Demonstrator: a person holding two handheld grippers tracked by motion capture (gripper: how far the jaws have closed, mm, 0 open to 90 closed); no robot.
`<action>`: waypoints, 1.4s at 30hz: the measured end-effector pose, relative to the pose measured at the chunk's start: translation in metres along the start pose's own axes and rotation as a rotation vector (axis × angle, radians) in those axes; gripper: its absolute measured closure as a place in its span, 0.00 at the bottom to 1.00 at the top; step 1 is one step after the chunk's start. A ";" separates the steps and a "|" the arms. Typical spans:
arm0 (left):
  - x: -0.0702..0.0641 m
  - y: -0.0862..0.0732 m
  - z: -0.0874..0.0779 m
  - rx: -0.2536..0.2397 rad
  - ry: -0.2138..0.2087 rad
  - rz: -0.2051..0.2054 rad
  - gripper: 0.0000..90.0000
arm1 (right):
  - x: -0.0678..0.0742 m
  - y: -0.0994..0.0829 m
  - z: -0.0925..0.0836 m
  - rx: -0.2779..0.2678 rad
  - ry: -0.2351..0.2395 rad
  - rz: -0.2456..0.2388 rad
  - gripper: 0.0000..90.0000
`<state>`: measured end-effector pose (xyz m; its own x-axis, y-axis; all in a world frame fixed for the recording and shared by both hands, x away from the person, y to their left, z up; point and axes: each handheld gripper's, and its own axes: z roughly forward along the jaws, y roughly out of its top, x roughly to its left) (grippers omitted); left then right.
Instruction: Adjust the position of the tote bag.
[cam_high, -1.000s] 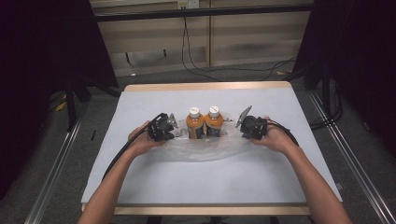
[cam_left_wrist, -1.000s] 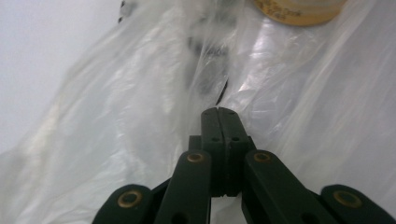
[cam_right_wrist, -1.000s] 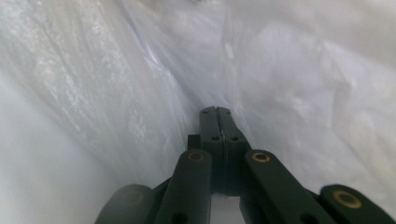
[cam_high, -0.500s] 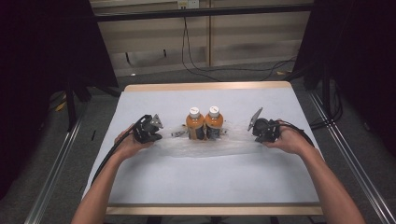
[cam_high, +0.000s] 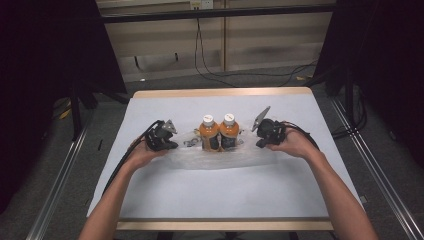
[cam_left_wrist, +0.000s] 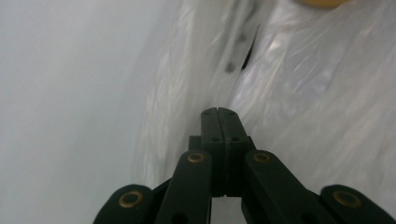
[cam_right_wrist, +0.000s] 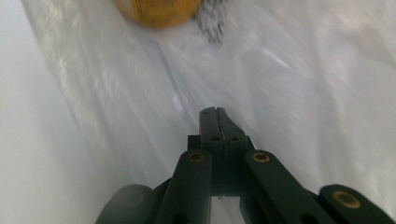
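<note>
Two orange bottles with white caps, one on the left (cam_high: 208, 134) and one on the right (cam_high: 229, 132), stand upright side by side on a clear plastic bag (cam_high: 220, 159) spread over the white table (cam_high: 220, 197). My left gripper (cam_high: 175, 145) lies at the bag's left end, shut on the film (cam_left_wrist: 289, 93). At the bag's right end, my right gripper (cam_high: 259, 144) is likewise shut on the film (cam_right_wrist: 289, 93). In the left gripper view my closed jaws (cam_left_wrist: 218, 111) point into crinkled plastic. The right gripper view has my closed jaws (cam_right_wrist: 217, 110) below an orange bottle (cam_right_wrist: 159, 11).
The table has a wooden rim (cam_high: 220, 92) at the far edge. Metal rails (cam_high: 60, 175) run along both sides on the floor. Black cables (cam_high: 235, 75) lie on the floor behind the table, and dark curtains hang left and right.
Both grippers have moved outward, away from the bottles, left one leftward and right one rightward. The plastic bag now lies stretched wider between them. The bottles have stayed put.
</note>
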<state>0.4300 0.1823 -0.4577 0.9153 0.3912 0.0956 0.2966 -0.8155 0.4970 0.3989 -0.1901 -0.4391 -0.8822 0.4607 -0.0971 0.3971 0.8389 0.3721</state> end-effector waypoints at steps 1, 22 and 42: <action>-0.003 0.003 0.001 -0.005 -0.003 0.012 1.00 | 0.000 0.004 0.000 -0.007 -0.001 -0.002 1.00; -0.008 -0.019 -0.011 0.069 -0.010 0.092 1.00 | -0.041 -0.038 0.006 0.103 -0.081 0.148 1.00; 0.005 -0.032 -0.008 -0.051 0.002 -0.054 1.00 | -0.029 -0.060 -0.002 0.050 -0.069 0.150 1.00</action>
<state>0.4229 0.2140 -0.4662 0.8976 0.4352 0.0695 0.3315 -0.7706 0.5444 0.4001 -0.2546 -0.4565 -0.7936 0.5989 -0.1078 0.5363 0.7720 0.3413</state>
